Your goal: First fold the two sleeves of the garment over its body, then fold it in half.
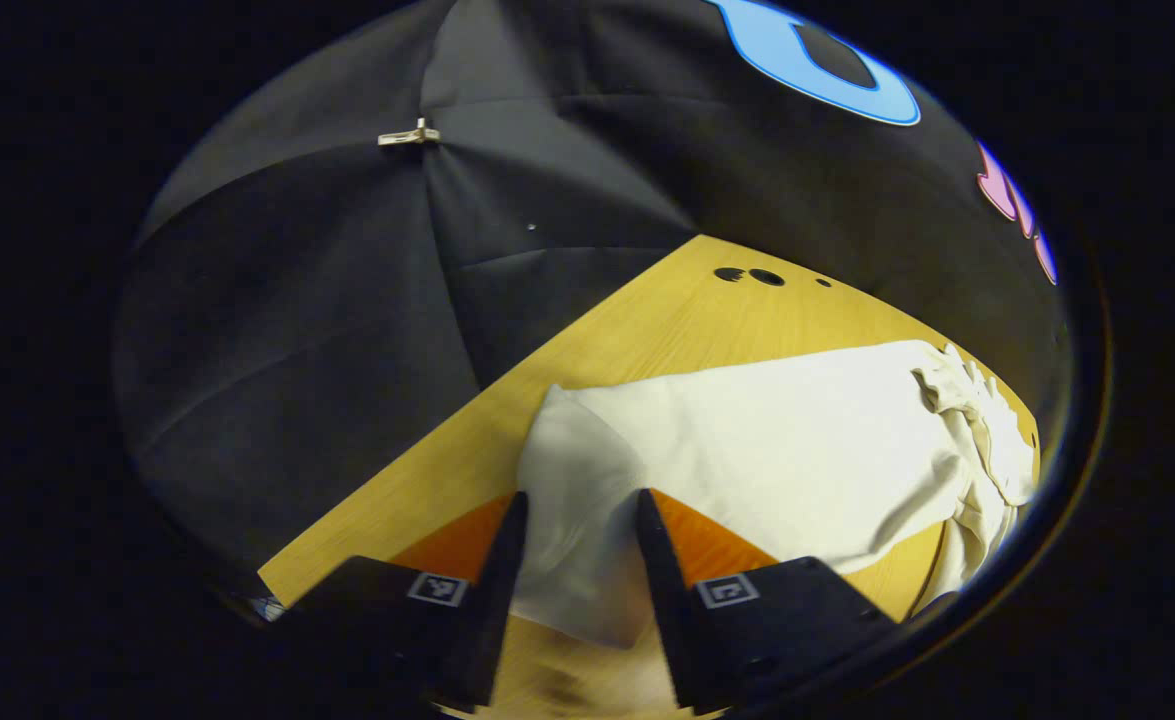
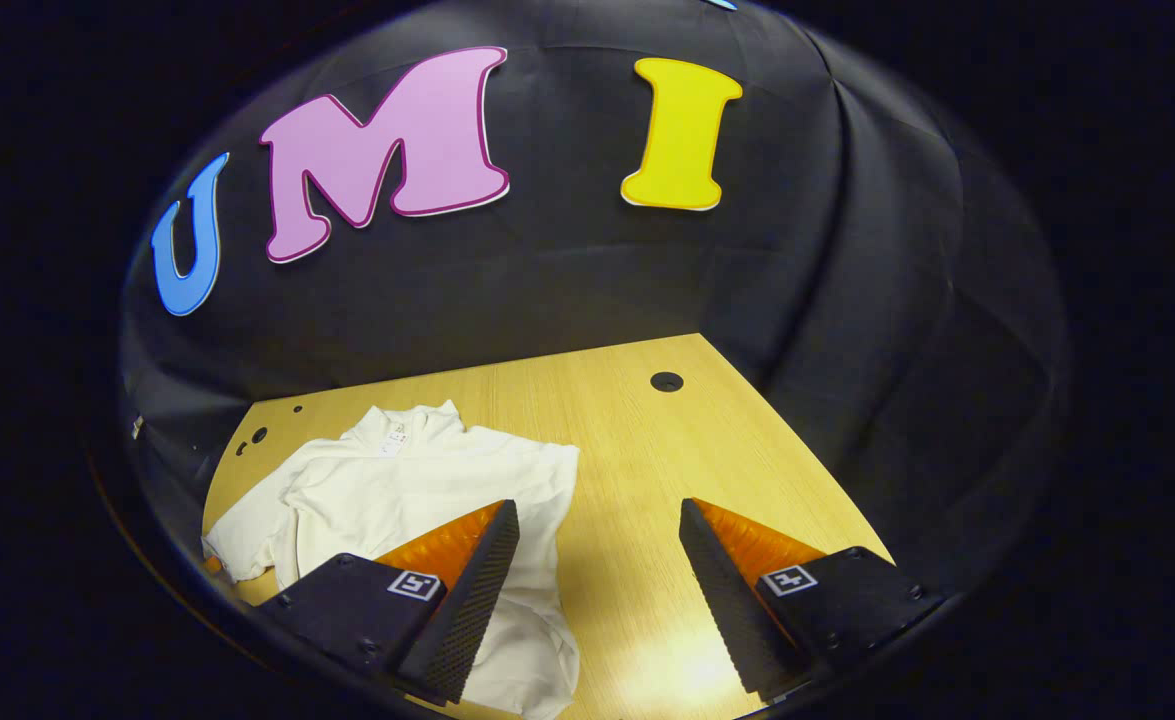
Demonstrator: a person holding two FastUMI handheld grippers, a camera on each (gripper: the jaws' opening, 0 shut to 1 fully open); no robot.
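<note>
Apparently at the sleeve-folding step, the garment [image 2: 417, 480] lies on the table [image 2: 667, 450]; left gripper [image 1: 575, 520] straddles a sleeve [image 1: 577, 500], jaws apart, right gripper [image 2: 597, 530] hovers open, so closing on cloth comes next.

We see a wood table [image 2: 647, 440] with round holes [image 2: 666, 381] | black cloth wall [image 2: 567, 280] behind it, creased | a small pale clip [image 1: 409, 135] on the cloth | light glare on table.
</note>
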